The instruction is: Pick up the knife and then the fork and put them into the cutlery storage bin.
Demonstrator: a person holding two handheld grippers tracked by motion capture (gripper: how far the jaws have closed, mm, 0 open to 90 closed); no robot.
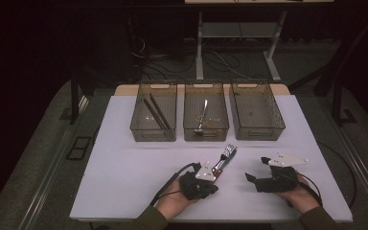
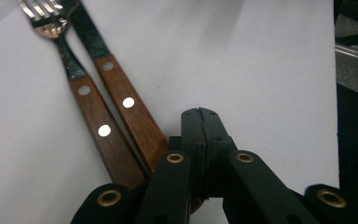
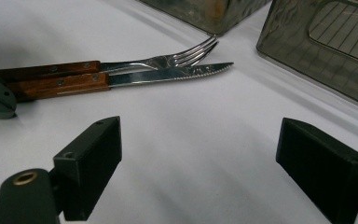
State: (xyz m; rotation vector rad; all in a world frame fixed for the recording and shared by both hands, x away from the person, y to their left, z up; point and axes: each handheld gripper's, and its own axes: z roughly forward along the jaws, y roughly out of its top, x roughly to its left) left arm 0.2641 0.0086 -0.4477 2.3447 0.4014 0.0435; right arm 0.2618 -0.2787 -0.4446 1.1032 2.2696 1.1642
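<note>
Fork (image 2: pixel 63 44) and knife (image 2: pixel 121 93) just beside closed, empty left jaws; right jaws wide apart.

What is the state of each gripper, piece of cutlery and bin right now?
Left gripper: shut, empty, beside the handles.
Right gripper: open, empty.
Fork: lying on the table.
Knife: lying alongside the fork.
Left bin: holds two dark sticks.
Middle bin: holds cutlery.
Right bin: empty.

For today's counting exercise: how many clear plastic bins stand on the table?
3, in a row along the far edge: the left bin holds two dark sticks, the middle bin a piece of metal cutlery, the right bin looks empty.
</note>
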